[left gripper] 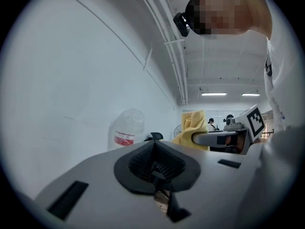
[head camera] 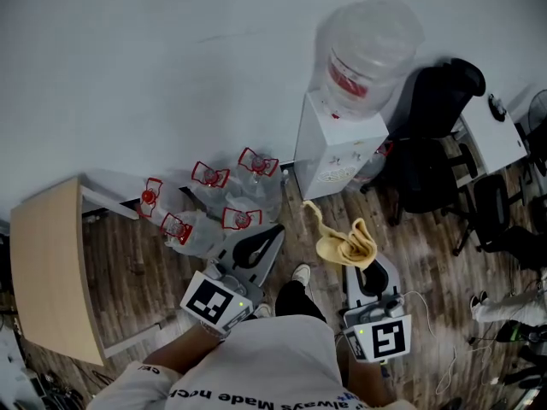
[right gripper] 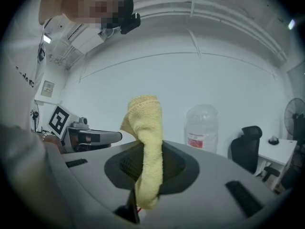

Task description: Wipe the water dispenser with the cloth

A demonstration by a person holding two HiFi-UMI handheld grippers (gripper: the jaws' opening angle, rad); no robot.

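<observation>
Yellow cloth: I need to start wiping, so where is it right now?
The yellow cloth is clamped in the right gripper, lower right of centre in the head view, short of the white water dispenser by the wall.

- The water dispenser (head camera: 335, 148) stands against the wall at 1 o'clock from the person, with a bottle (head camera: 369, 49) seated on top of it.
- A cluster of bottles (head camera: 220, 202) sits on the floor at 11 o'clock, left of the dispenser and near the wall.
- A table (head camera: 47, 267) stands at 9 o'clock, left of that cluster.
- An office chair (head camera: 438, 126) is just right of the dispenser at 2 o'clock, and a desk (head camera: 500, 135) lies farther right.
- The left gripper (head camera: 270, 231) is at 12 o'clock, in front of the cluster.
- The right gripper (head camera: 362, 267) is to its right, in front of the dispenser, with the cloth (head camera: 346, 244) between its jaws.
</observation>
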